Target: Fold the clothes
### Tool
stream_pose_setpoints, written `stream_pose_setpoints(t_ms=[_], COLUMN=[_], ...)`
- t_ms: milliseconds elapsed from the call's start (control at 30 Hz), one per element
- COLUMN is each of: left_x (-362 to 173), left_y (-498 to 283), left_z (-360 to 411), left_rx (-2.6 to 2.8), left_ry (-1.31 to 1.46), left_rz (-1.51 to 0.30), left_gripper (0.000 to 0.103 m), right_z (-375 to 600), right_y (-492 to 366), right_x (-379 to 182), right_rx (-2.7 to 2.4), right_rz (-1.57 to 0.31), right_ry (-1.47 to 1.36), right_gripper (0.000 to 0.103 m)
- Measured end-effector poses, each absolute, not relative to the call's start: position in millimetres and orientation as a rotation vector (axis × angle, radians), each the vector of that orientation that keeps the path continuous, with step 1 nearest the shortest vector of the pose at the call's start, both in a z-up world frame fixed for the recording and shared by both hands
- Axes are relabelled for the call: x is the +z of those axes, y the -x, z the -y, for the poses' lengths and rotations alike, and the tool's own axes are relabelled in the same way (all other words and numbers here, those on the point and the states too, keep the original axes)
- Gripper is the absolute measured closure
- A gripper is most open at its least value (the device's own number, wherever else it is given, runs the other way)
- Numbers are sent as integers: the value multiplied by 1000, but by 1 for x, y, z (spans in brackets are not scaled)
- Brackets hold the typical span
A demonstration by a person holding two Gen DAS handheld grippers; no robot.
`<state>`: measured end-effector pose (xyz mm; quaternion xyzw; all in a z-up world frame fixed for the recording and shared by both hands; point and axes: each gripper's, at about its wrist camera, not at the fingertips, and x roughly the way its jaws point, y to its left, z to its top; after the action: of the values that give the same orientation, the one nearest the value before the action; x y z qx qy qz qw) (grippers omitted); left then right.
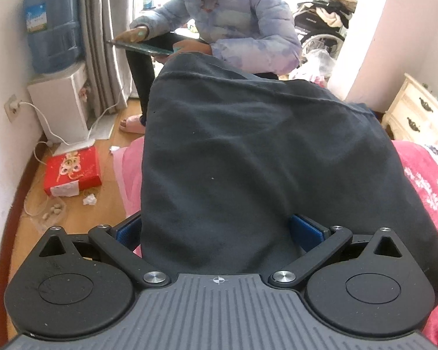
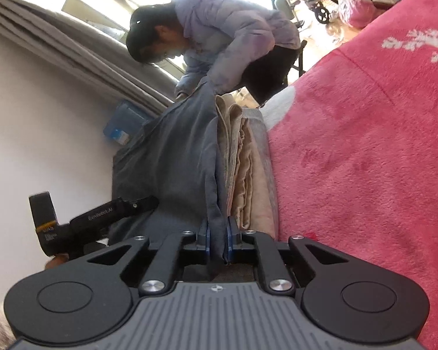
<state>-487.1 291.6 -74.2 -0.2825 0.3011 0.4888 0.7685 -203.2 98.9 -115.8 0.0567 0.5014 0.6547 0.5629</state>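
Right gripper (image 2: pixel 218 242): I am seeing its blue pads closed tight on an edge of the dark garment (image 2: pixel 172 163), the cloth running straight out from between them.
Left gripper (image 1: pixel 217 233): its jaws are standing wide, with the dark garment (image 1: pixel 248 160) draped between them. I am judging it not clamped, since both blue pads (image 1: pixel 306 229) are sitting apart on either side of the cloth.
Dark garment: it is lying on top of the folded pile (image 2: pixel 242 157), which is resting on the pink blanket (image 2: pixel 365 145); a hem seam is showing along its far end.
Folded pile: beige and grey pieces are sitting directly under the garment.
Beyond the garment: a child in a lilac jacket (image 1: pixel 236 23) is sitting with a tablet; a water dispenser (image 1: pixel 55 58) is standing further left of it.
Step in hand: I am judging that I am laying or squaring the folded garment on the pile.
Next move: it is calling for settling the edge flush with the pile, then releasing the right pads without dragging cloth.
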Motion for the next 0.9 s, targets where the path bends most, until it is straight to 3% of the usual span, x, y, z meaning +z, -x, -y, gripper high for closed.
stream_pose_setpoints(t_ms=[200,500,733,900], left_x=[-66,-7,-54,-53], left_y=[487,473,445,462], left_z=[-289,-274,-317,-326], left_rx=[1057,1019,1087,1116], left_ry=[598,434,442,575], left_rz=[-645,-485,-614,-551], left_gripper=[1,1,1,1], right_z=[-94,-134,-185,-185], right_y=[193,215,243,229], right_x=[-93,-29,-93,-58], right_rx=[1531,1665,1607,1652], right_rz=[-1090,-773,-935,-848], right_ry=[-48,-24,209,110], right_gripper=[73,74,78,74])
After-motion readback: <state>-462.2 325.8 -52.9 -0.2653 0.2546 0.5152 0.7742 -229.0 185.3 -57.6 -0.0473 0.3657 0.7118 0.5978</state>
